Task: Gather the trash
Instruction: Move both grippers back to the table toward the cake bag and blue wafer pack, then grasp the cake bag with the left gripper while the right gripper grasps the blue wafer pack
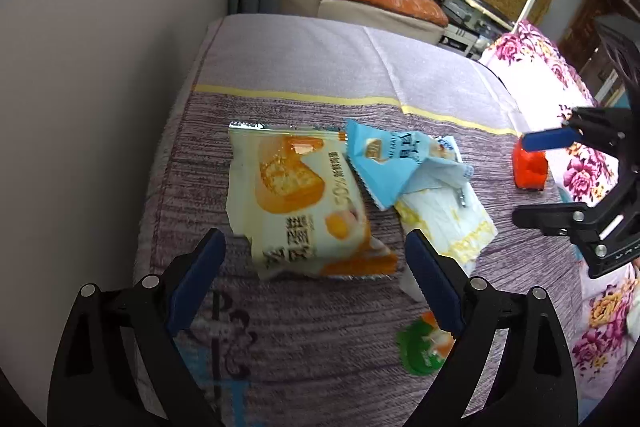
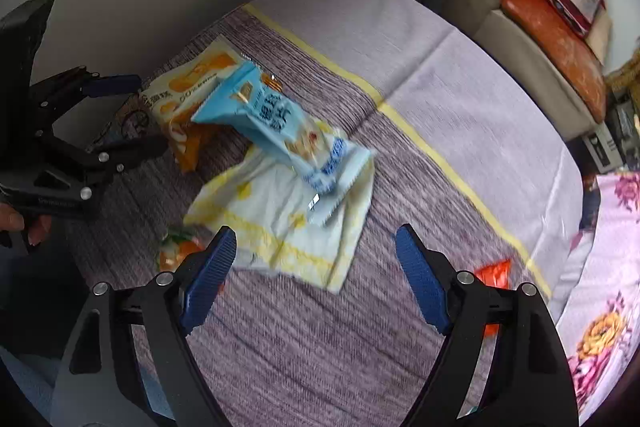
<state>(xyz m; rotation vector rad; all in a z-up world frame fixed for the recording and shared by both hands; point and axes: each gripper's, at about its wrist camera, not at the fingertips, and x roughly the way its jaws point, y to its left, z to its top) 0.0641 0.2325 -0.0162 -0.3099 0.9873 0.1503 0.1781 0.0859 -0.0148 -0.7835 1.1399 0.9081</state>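
Fingers [image 1: 208, 259] ribbed blue, spread | orange wrapper [image 1: 296, 203] glossy, crinkled | bedspread [image 1: 320, 67] woven

Wrappers clog mid-frame in the left wrist view: yellow cake wrapper [image 1: 296, 203], blue wrapper [image 1: 394, 163] overlapping it, and white napkin [image 1: 448, 223]. Bare tablecloth [image 1: 340, 59] above the yellow stripe is open; orange wrapper [image 1: 530, 167] sits right.

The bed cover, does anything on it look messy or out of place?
Yes. Empty snack wrappers litter the bed cover: an orange-and-white wrapper, a crumpled blue wrapper overlapping a yellow-and-white wrapper, a green and orange scrap, and a small red piece near the floral fabric. Both grippers are open, holding nothing.
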